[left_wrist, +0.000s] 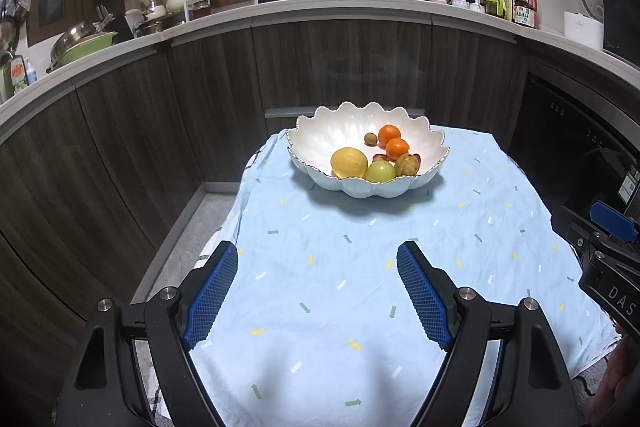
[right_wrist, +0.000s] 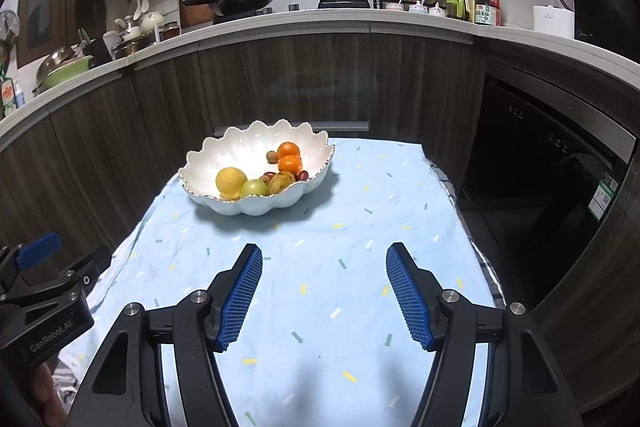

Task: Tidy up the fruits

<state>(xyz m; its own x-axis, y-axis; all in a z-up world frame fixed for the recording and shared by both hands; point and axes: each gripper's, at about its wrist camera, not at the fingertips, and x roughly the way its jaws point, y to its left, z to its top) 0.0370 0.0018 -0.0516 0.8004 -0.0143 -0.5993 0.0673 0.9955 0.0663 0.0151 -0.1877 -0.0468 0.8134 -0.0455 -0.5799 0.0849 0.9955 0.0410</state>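
Centre frame, a bowl (left_wrist: 320, 143) on the clothed counter (left_wrist: 360, 287) holds two oranges (left_wrist: 387, 134); left gripper (left_wrist: 317, 263) and right gripper (right_wrist: 324, 267) fingers wide, empty.

Left wrist view: looking forward and down along the left gripper (left_wrist: 318, 253), over the blue tablecloth (left_wrist: 360, 307) toward the kitchen counter (left_wrist: 320, 11).
Right wrist view: facing the same way along the right gripper (right_wrist: 324, 255), sitting just to the right.
Nearness: fingers filling both foregrounds; white bowl (left_wrist: 320, 135) lying further off.
Shared: both taking in the bowl (right_wrist: 216, 155), the cloth (right_wrist: 340, 307), the counter (right_wrist: 320, 23); each catching the other gripper at its frame edge.
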